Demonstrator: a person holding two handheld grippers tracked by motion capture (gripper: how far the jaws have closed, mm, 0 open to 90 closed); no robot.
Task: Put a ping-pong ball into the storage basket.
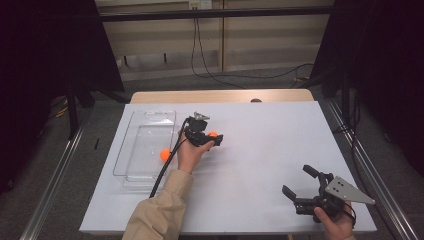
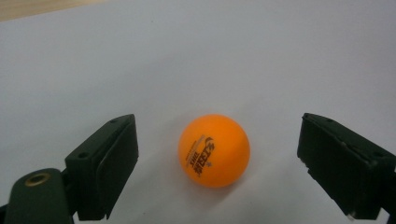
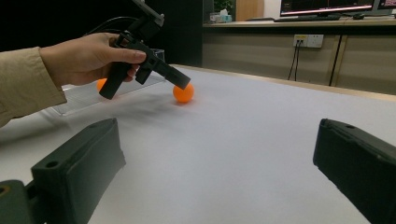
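Ball (image 2: 214, 150) first: an orange table-tennis ball sits on the white table sheet (image 2: 233, 56), low and centre in my left gripper view, between my two black jaws with clear gaps either side, so neither pad touches it. Being round, it has no long axis; its printed logo faces the camera and runs on a slant, climbing from lower left to upper right. My left gripper (image 1: 209, 139) reaches toward the right of the high view, a little left of centre, jaws wide apart and holding nothing. In the right gripper view that ball (image 3: 183, 92) lies at upper centre-left, right at the tips of my left gripper (image 3: 180, 83). A second orange ball (image 1: 165, 154) rests at the right edge of the clear plastic tray (image 1: 145, 145), left of my left hand (image 1: 189, 152). My right gripper (image 1: 299, 182) stands at the lower right of the high view, well apart from both balls, jaws spread wide over bare sheet, gripping nothing
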